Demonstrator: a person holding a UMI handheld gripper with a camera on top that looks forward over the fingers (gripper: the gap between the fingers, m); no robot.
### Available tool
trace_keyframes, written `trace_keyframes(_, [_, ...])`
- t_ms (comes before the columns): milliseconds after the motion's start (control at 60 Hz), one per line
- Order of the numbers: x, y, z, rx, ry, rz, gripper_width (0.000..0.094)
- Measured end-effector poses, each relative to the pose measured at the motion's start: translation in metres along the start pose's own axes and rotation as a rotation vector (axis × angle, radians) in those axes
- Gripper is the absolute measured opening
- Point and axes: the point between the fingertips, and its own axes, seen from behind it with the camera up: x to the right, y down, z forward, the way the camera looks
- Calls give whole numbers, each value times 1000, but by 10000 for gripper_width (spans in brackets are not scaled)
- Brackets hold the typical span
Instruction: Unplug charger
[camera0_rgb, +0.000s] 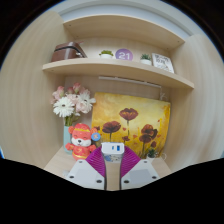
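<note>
A small white charger (112, 149) with a blue port on its face sits between the tips of my gripper (112, 153). Both magenta pads (97, 159) touch its sides, so the fingers are shut on it. It is held above the pale wooden desk (60, 158), in front of a yellow painting of red flowers (135, 122). No cable or socket shows.
An orange toy figure (81, 143) stands just left of the fingers, below a vase of pink and white flowers (72, 101). A wooden shelf (110, 68) above holds a brown box (68, 50), small pots and a white box (160, 63).
</note>
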Motion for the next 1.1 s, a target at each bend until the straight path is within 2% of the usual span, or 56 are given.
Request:
trace_keyframes(67, [34,35,2,-64,-7,21,157])
trace_keyframes(217, [73,158,8,-273,-5,65,156])
trace_keyframes(300, [75,202,9,-337,-15,66,160])
trace_keyframes(400, [72,232,15,-392,-30,62,169])
trace_keyframes(633, [62,271,19,-494,-49,36,260])
trace_keyframes(750, [65,269,16,-504,-27,18,333])
trace_keyframes(833, [64,254,13,-484,-16,21,532])
trace_keyframes(900, [58,230,8,-439,-35,50,637])
trace_keyframes(1000, [59,189,-10,-382,-30,45,655])
trace_keyframes(1100, [55,146,-38,-325,-27,50,749])
